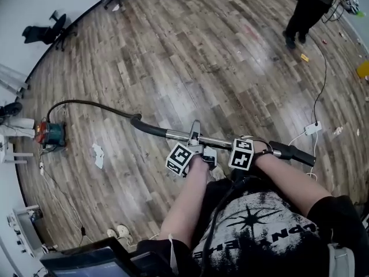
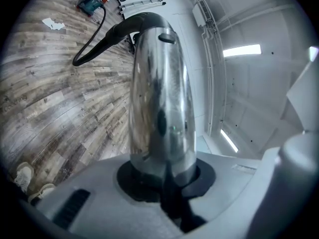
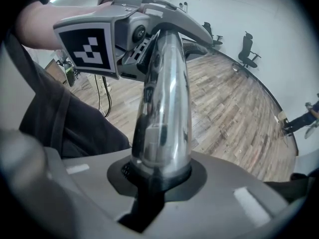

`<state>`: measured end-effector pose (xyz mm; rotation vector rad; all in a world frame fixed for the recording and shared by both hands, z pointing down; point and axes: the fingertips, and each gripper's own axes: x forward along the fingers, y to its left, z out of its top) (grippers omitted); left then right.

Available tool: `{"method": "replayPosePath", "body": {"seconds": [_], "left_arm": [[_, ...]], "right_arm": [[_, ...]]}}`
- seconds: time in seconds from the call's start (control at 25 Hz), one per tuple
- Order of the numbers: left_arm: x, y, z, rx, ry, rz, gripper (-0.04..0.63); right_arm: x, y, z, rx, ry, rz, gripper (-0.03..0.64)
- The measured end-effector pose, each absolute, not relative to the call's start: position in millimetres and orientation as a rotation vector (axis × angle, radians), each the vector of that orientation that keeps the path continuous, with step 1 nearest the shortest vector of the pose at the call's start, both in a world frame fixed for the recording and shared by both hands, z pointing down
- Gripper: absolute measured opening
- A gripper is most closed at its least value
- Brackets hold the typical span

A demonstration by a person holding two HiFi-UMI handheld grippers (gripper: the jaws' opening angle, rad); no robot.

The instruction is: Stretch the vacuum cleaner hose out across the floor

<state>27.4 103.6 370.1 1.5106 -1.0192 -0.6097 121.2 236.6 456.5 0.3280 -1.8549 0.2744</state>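
bright, even light from the ceiling strips point(image 2: 241, 50); pale glare patches sit on the wood floor point(image 1: 173, 105). the chrome tube point(image 3: 164, 108) throws sharp highlights. fisheye bends every edge, both gripper views have dark corners, and the nearest parts look soft.

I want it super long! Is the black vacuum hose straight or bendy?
Bendy. The black flexible vacuum hose arcs over the wooden floor from the small red-and-teal vacuum cleaner to the shiny metal tube.
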Motion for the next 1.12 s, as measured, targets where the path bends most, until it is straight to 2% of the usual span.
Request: {"method": "replayPosePath", "body": {"seconds": [0.52,1.12], "left_arm": [[45.9,127.5,386.5,1.464,-0.998,-0.604,0.049],[151.9,209.2,391.7,1.463,-1.055,-0.658,0.049]], "right_arm": [[142.6,256.5,458.3,0.398,-1.843,0.204,0.091],[256.9,333.5,462.0,0.323,-1.926,0.138,0.106]]}}
